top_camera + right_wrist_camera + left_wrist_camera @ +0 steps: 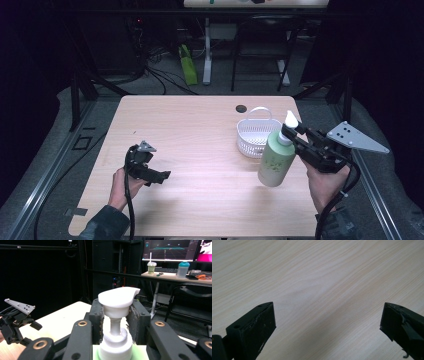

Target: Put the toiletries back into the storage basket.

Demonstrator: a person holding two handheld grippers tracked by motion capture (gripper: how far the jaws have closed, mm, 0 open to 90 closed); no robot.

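The high view looks forward and down from above the person's side, taking in the whole table in the middle of the frame. The left gripper view sits very close to the tabletop and faces down at the wood. The right gripper view looks level, out across the room, with the bottle right up close. It shares the left gripper with the high view.

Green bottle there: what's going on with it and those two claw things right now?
Right gripper shut on the green bottle's white pump, bottle beside the white basket. Left gripper open, empty over the table. Nothing in the way.
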